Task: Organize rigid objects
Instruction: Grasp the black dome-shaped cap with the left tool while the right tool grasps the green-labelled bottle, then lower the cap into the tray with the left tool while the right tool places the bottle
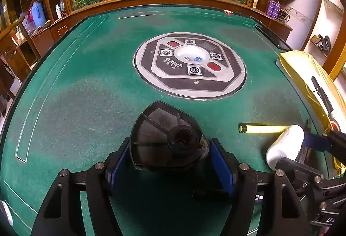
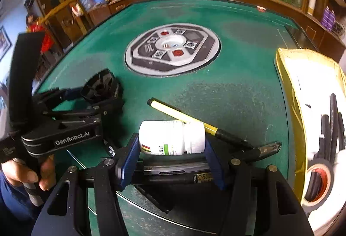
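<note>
In the left wrist view my left gripper (image 1: pixel 170 156) is shut on a black plastic funnel-shaped piece (image 1: pixel 164 141), its blue pads (image 1: pixel 222 164) against both sides, just over the green felt table (image 1: pixel 86 95). The right wrist view shows that gripper (image 2: pixel 97 93) and piece (image 2: pixel 101 84) at the left. My right gripper (image 2: pixel 170 149) is shut on a white pill bottle (image 2: pixel 170 137) lying sideways, cap to the right. The same bottle (image 1: pixel 285 145) and right gripper (image 1: pixel 287 149) appear at the right edge of the left wrist view.
A yellow pen (image 2: pixel 183 117) lies just behind the bottle, with dark pens and a metal-tipped tool (image 2: pixel 266 148) under the right gripper. A gold-lined box (image 2: pixel 287 84) at the right holds black items and a tape roll (image 2: pixel 317 182). A round control panel (image 1: pixel 190 65) sits mid-table. A hand (image 2: pixel 28 173) grips the left handle.
</note>
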Available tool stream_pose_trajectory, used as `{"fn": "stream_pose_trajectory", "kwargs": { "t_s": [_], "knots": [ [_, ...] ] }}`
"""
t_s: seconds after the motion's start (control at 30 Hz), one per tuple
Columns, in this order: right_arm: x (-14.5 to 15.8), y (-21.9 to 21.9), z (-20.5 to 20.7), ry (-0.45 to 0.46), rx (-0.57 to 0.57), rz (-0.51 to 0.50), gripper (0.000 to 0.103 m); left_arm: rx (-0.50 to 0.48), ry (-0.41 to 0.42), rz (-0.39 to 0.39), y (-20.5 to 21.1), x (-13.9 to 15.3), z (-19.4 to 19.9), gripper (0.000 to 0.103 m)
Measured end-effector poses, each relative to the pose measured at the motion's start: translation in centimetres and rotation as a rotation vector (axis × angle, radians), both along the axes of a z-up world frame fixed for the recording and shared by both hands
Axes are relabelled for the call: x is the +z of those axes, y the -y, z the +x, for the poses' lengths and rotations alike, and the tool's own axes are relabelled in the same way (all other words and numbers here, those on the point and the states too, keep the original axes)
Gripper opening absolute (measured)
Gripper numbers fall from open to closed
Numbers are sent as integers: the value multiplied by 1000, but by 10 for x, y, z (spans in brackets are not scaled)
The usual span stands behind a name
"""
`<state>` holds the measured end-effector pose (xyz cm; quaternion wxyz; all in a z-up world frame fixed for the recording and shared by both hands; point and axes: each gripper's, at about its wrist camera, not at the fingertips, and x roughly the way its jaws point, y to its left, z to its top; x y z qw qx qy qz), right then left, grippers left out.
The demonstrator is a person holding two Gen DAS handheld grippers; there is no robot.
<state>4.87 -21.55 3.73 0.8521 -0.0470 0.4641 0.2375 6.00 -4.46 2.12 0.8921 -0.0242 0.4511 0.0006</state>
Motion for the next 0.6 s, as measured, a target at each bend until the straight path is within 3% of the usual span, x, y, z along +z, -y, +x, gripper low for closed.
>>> {"fn": "stream_pose_trajectory", "kwargs": {
  "t_s": [0.17,0.6],
  "knots": [
    [7,11,-8,39,-47,97,57,-13,28,-16,3,5,-3,75],
    [20,20,-24,64,-76,115,58,-49,151,24,16,24,-17,75]
  ]
}}
